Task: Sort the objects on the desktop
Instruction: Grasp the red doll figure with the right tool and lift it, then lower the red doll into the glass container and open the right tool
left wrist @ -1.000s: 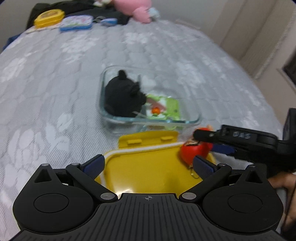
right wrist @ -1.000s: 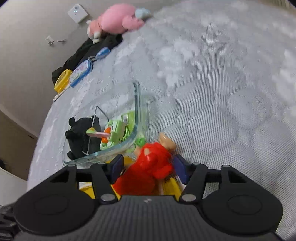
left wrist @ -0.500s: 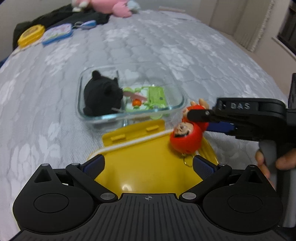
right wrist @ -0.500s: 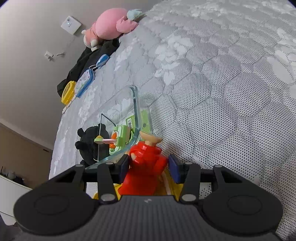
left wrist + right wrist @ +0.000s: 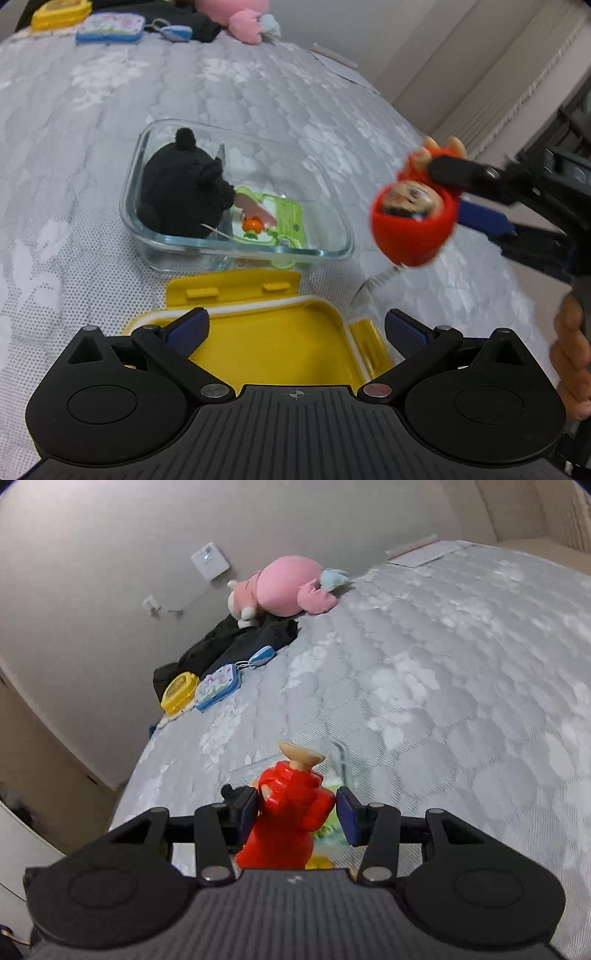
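My right gripper (image 5: 295, 812) is shut on a red doll keychain (image 5: 288, 808) and holds it in the air, head down, to the right of the glass box; the doll also shows in the left wrist view (image 5: 413, 225). The clear glass box (image 5: 332, 251) holds a black plush toy (image 5: 181, 192) and a green toy (image 5: 273, 221). My left gripper (image 5: 295, 328) is open and empty over the yellow lid (image 5: 273, 343), which lies just in front of the glass box.
All lies on a grey quilted bed (image 5: 74, 110). At the far end sit a pink plush (image 5: 288, 587), black cloth (image 5: 229, 646), a yellow case (image 5: 179, 692), a blue tin (image 5: 218, 686). A hand (image 5: 569, 354) holds the right gripper.
The right gripper has lifted the red doll off the yellow lid and carried it up and to the right. The left gripper stays open over the lid.
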`<state>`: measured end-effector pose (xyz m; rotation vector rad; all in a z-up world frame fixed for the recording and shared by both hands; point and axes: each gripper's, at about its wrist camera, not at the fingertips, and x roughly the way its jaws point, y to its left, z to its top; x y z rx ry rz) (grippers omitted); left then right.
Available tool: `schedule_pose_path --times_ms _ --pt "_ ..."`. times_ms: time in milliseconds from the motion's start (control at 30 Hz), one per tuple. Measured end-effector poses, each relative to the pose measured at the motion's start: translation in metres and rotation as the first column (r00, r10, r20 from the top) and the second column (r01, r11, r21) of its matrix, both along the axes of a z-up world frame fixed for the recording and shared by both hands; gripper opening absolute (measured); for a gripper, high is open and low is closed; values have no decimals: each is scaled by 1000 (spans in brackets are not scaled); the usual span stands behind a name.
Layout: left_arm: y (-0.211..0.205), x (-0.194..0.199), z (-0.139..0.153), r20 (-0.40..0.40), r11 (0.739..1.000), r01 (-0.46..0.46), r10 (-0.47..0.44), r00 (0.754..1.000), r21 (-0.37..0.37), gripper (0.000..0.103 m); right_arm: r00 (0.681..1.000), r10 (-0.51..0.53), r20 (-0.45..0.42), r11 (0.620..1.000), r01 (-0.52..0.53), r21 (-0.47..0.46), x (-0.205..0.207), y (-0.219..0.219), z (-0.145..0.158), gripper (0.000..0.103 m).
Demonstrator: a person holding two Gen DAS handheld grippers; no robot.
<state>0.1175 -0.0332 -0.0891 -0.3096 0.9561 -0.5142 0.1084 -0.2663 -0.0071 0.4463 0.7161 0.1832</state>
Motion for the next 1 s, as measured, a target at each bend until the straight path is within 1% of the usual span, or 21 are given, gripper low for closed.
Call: schedule_pose_path --times_ms 100,167,267,400,533,633,800,900,1000 --pt "3 4 -1 -2 1000 9 -9 1000 -28 103 1000 31 -2 990 -31 -137 26 24 5 49" --pt "5 6 -1 -11 1000 3 -4 1000 -29 103 999 53 -11 973 -55 -225 44 40 4 49" --pt "12 8 0 -15 998 -9 8 1000 -59 103 996 78 -49 936 -90 -341 71 64 -5 49" --pt "19 12 -4 -52 996 -29 24 998 -82 103 992 90 -90 883 -121 -453 92 89 -19 49" --pt "23 14 -5 -66 995 -45 39 997 -93 103 987 101 -122 813 -152 -562 100 109 -33 49" --pt "25 14 -7 -73 994 -50 43 996 -98 103 981 116 -157 774 -188 -605 103 121 -45 49" --pt "27 16 -9 -89 992 -50 40 995 -113 103 979 144 -142 790 -200 -579 101 121 -45 50" --pt "29 17 -12 -101 990 -61 49 994 -129 103 981 149 -123 816 -192 -545 96 112 -37 51" --pt "27 17 -15 -96 992 -61 50 994 -113 103 984 148 -100 843 -179 -508 88 99 -29 52"
